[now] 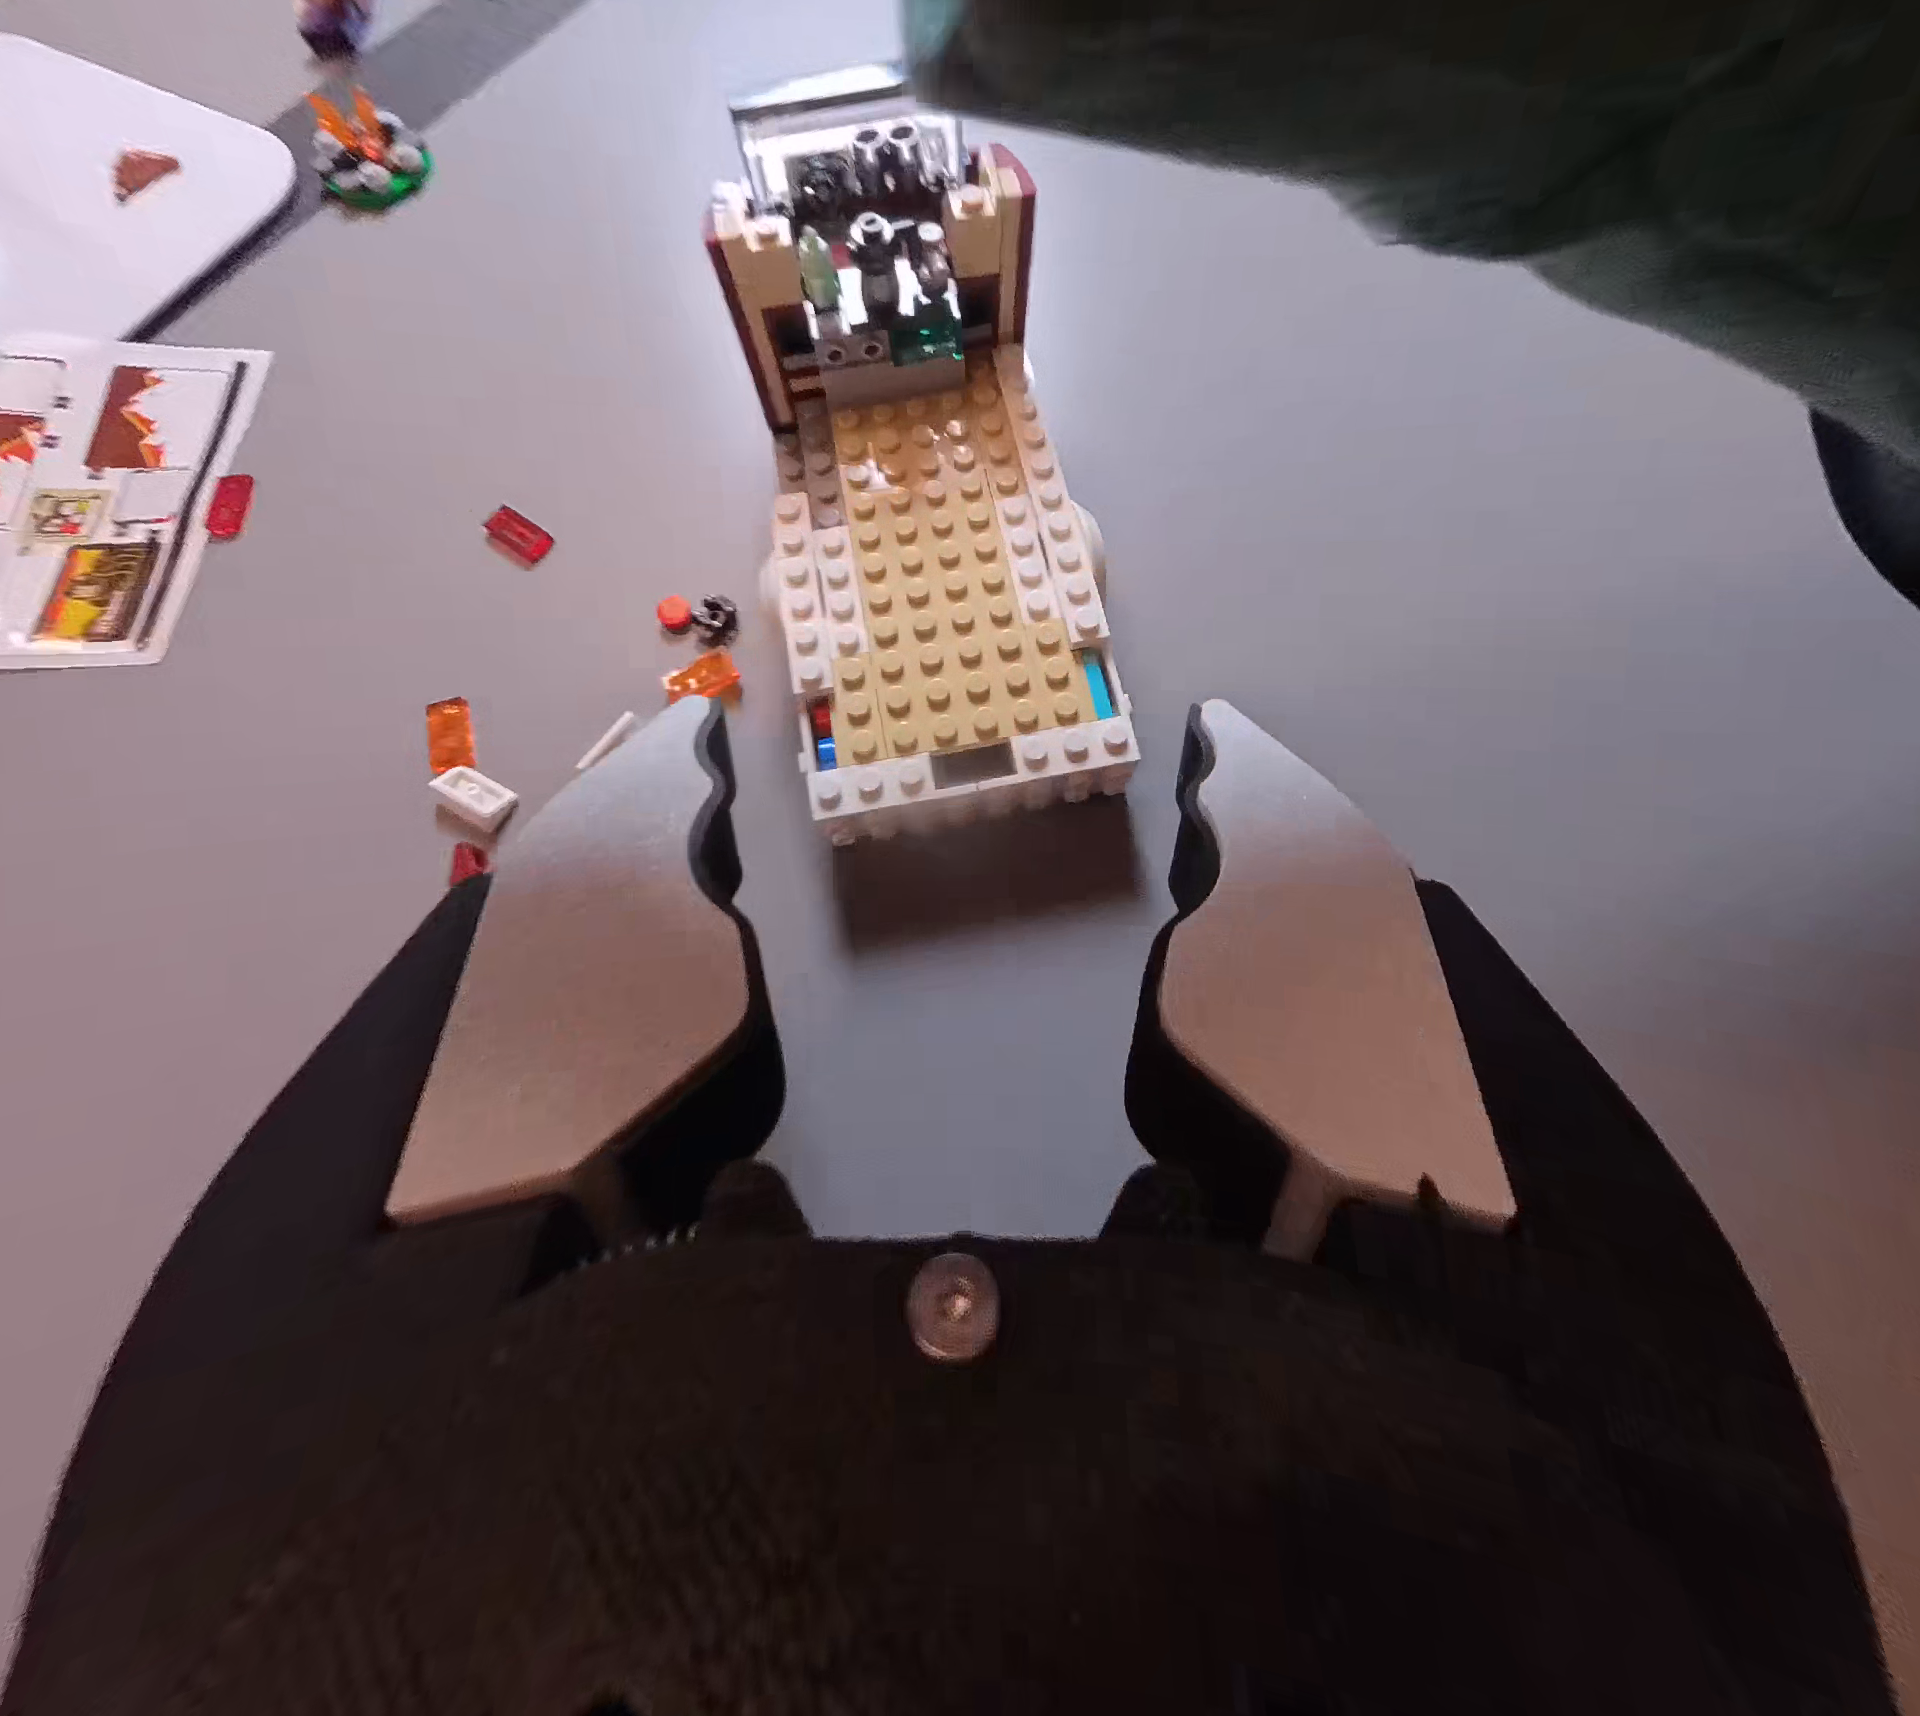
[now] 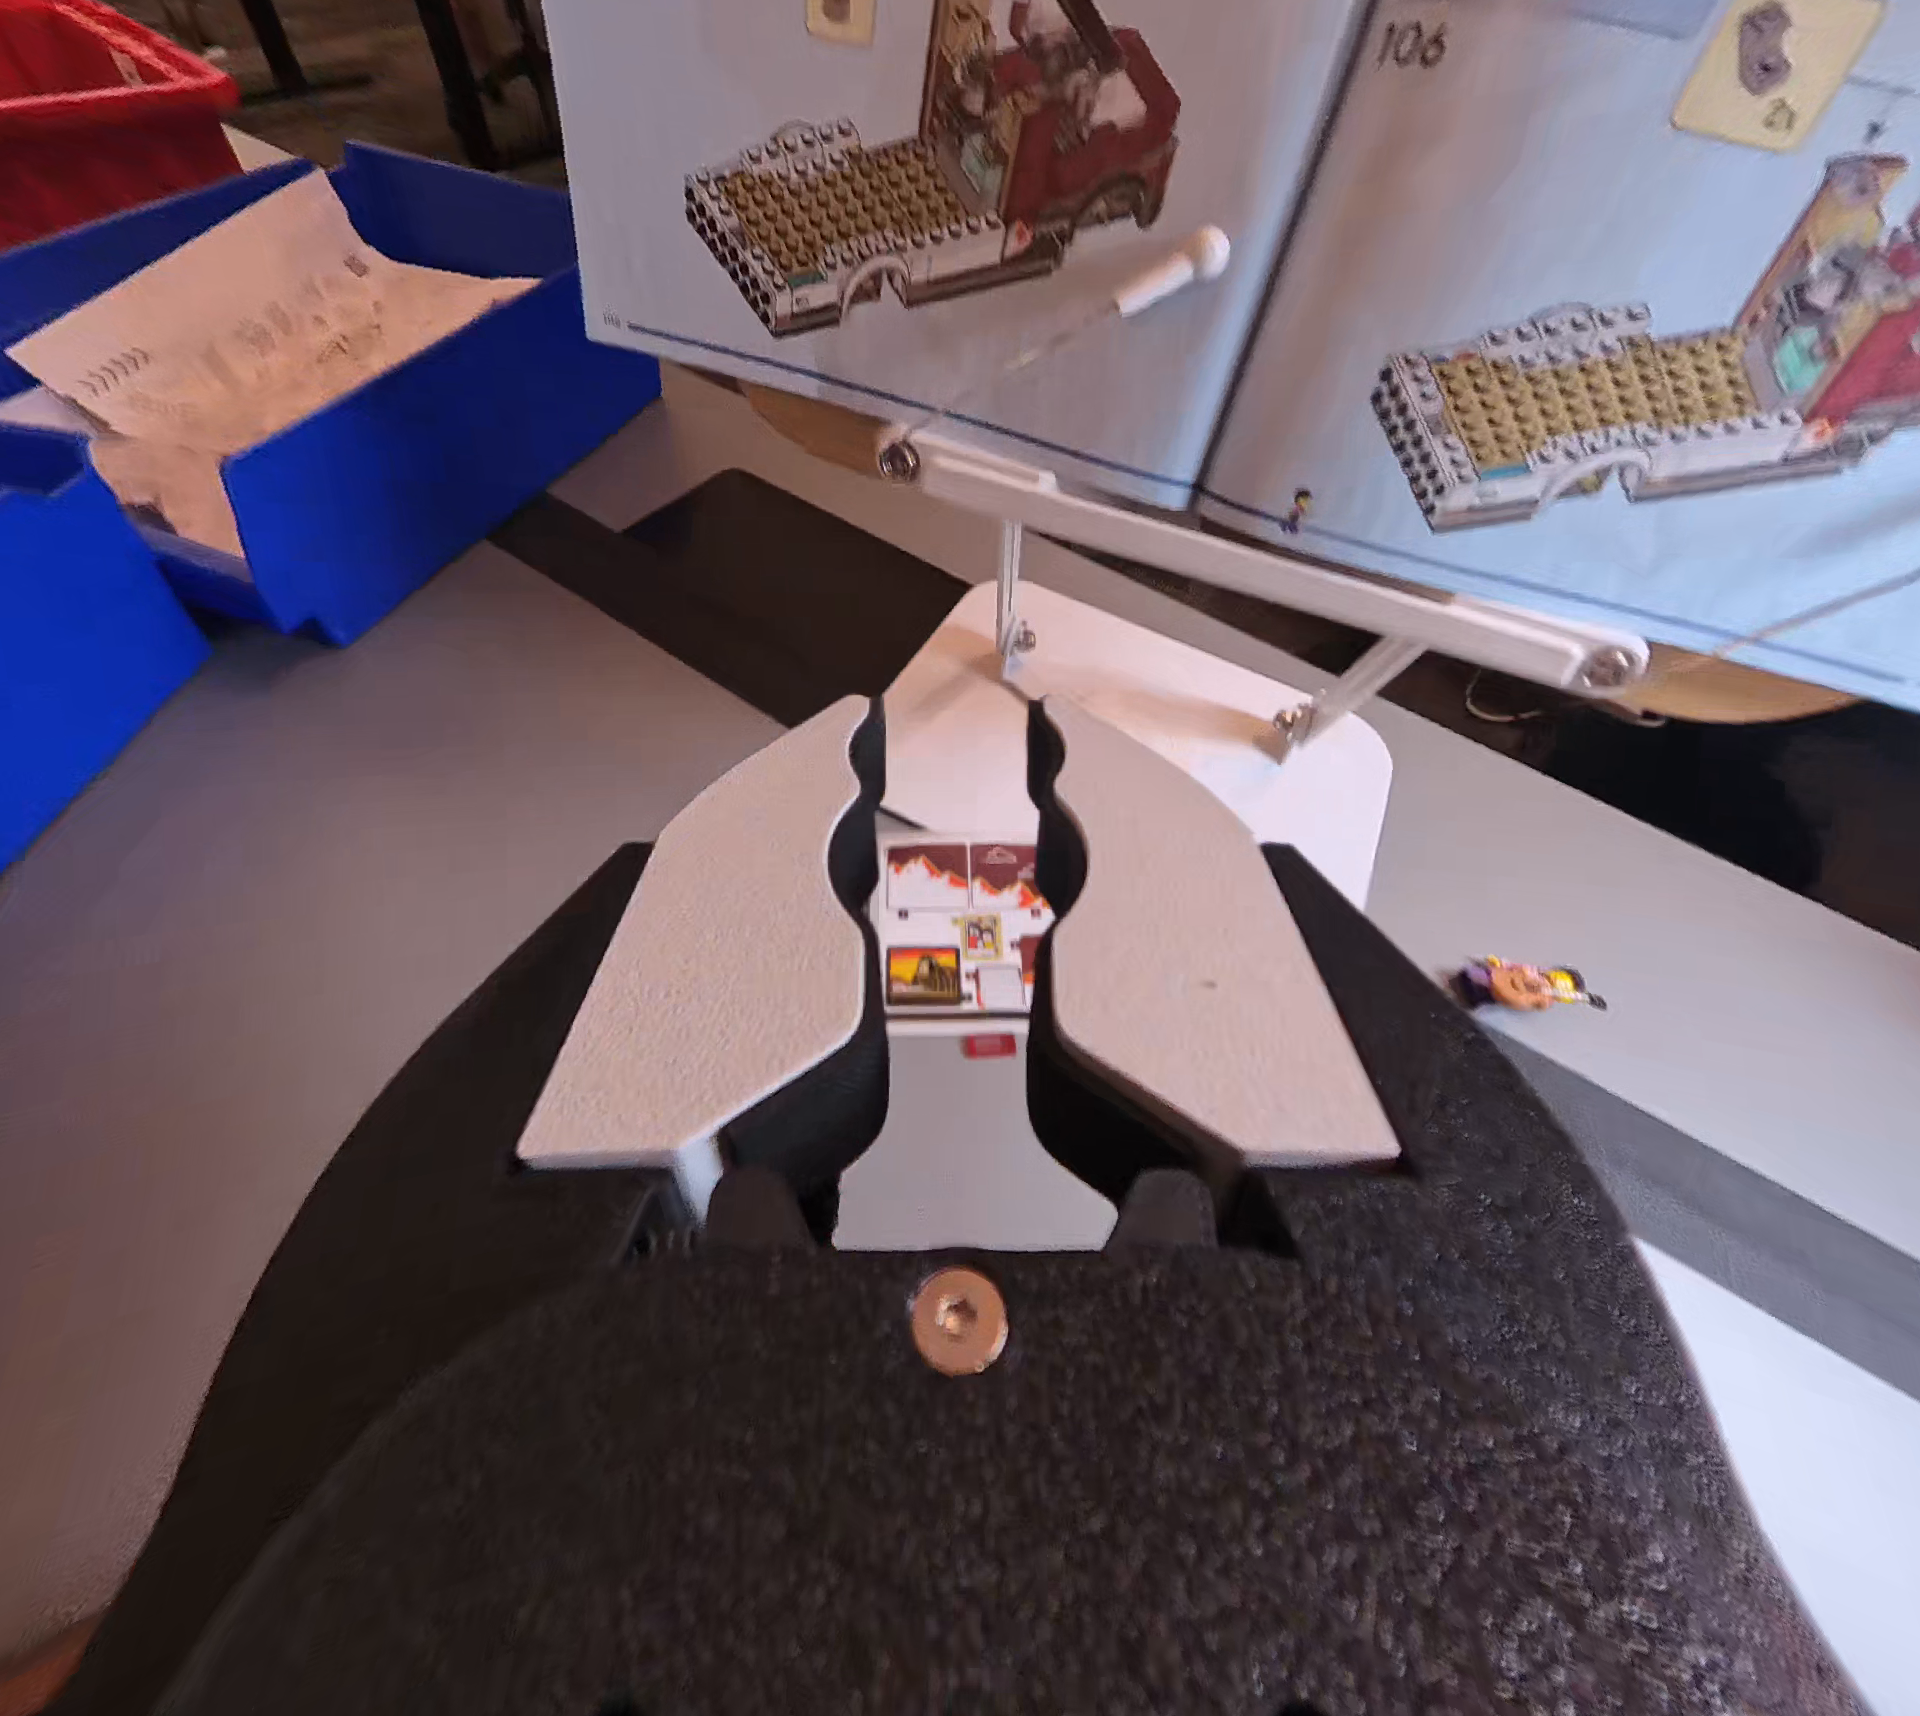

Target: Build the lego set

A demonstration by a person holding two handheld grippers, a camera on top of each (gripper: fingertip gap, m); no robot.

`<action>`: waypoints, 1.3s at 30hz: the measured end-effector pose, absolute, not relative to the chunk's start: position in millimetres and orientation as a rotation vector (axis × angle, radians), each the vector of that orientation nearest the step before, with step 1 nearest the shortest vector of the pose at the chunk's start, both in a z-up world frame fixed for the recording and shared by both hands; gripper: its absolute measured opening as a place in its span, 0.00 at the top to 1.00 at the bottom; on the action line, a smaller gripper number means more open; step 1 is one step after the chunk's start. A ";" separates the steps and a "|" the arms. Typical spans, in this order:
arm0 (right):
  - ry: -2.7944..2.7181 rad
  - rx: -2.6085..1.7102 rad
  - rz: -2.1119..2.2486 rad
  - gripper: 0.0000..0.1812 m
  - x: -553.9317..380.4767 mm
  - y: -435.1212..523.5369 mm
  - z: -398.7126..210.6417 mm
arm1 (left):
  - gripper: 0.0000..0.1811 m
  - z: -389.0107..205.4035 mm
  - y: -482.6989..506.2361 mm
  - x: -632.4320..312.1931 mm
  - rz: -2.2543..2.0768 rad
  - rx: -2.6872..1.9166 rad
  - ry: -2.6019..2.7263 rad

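Note:
A part-built lego truck (image 1: 935, 586) with a tan studded bed, white sides and a dark red cab stands on the grey table. My left gripper (image 1: 956, 731) is open and empty, its fingers just short of the truck's near end, one to each side. Loose small pieces lie left of the truck: a red tile (image 1: 517, 534), orange clear tiles (image 1: 449, 733), a white tile (image 1: 473, 799). A sticker sheet (image 1: 104, 503) lies at the left; it also shows between my right gripper's fingers (image 2: 961, 928). My right gripper (image 2: 954, 716) is narrowly open, empty, above that sheet.
An open instruction booklet (image 2: 1039, 108) rests on a white stand (image 2: 1143, 762). Blue bins (image 2: 343, 440) and a red bin (image 2: 94, 97) stand at the left. A minifigure (image 2: 1532, 986) lies at the right. A small campfire build (image 1: 364, 149) stands at the far left. A green sleeve (image 1: 1507, 56) hangs over the truck's right. To the white tile (image 1: 473, 799): left tips about 7 centimetres, right tips about 20 centimetres.

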State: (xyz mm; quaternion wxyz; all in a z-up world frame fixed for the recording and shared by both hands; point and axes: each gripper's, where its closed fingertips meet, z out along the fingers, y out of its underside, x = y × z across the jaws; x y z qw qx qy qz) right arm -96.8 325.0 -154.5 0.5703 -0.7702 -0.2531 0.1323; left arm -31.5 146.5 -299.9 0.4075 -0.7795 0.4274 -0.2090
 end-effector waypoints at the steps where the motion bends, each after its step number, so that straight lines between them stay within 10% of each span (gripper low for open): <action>1: -0.596 -1.798 0.308 0.86 -106.3 332.9 -150.0 | 0.56 -296.4 148.7 -35.2 -0.534 -1.945 1.052; 27: -0.570 -1.667 0.240 0.86 -141.9 397.0 -118.5 | 0.71 -271.3 179.5 -63.0 -0.544 -1.816 0.822; 39: -0.484 -1.652 0.248 0.52 46.0 458.6 -132.7 | 0.73 -273.0 182.7 -63.1 -0.569 -1.819 0.810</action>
